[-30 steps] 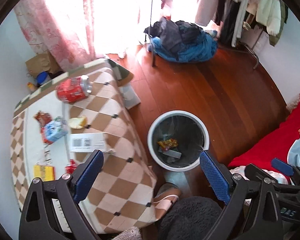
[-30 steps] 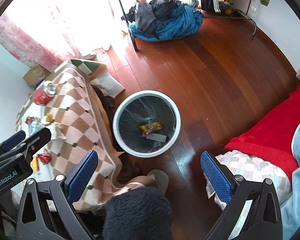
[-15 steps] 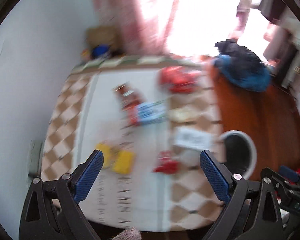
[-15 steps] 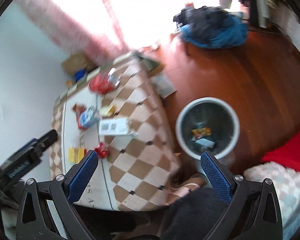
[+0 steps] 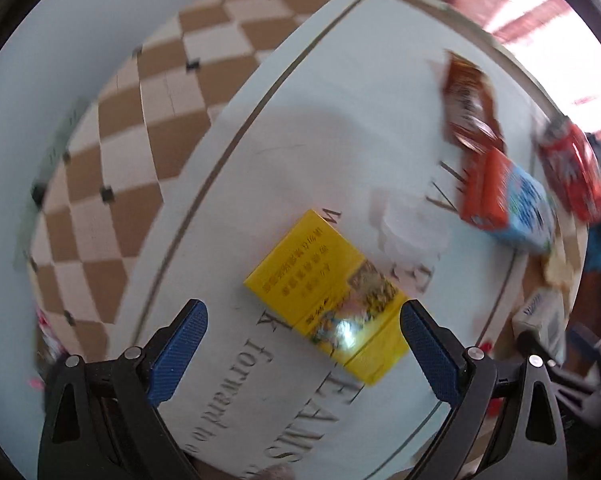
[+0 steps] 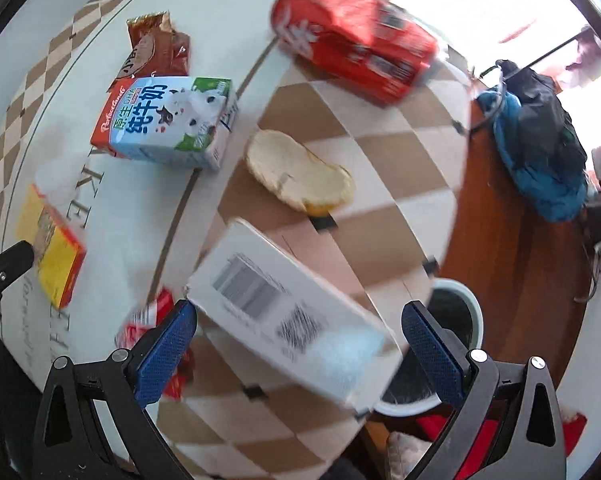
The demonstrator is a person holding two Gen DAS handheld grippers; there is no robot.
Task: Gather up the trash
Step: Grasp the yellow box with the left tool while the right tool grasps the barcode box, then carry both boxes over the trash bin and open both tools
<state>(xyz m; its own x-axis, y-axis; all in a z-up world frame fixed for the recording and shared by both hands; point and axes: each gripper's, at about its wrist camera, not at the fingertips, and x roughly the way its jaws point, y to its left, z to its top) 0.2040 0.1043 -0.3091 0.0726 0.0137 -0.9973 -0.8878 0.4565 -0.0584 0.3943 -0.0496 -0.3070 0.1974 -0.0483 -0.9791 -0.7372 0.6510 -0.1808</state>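
Note:
My left gripper [image 5: 303, 344] is open, low over the table, with a yellow cigarette pack [image 5: 328, 296] lying between its blue fingers. My right gripper [image 6: 298, 344] is open over a white barcoded box [image 6: 284, 308] near the table's edge. The yellow pack also shows in the right wrist view [image 6: 52, 252]. On the table lie a milk carton [image 6: 168, 124], a red can [image 6: 352, 40], a brown wrapper [image 6: 156, 48], a piece of bread [image 6: 300, 172] and a red wrapper [image 6: 148, 320]. The white trash bin [image 6: 456, 320] stands on the floor right of the table.
The table has a white and brown checked cloth [image 6: 380, 144]. A blue and black clothes pile [image 6: 540, 152] lies on the wooden floor. A red blanket [image 6: 500, 436] is at the lower right. A white wall [image 5: 60, 48] is left of the table.
Both grippers swung from above the bin to the table and dropped close to it. The left now frames the yellow pack, the right the white box.

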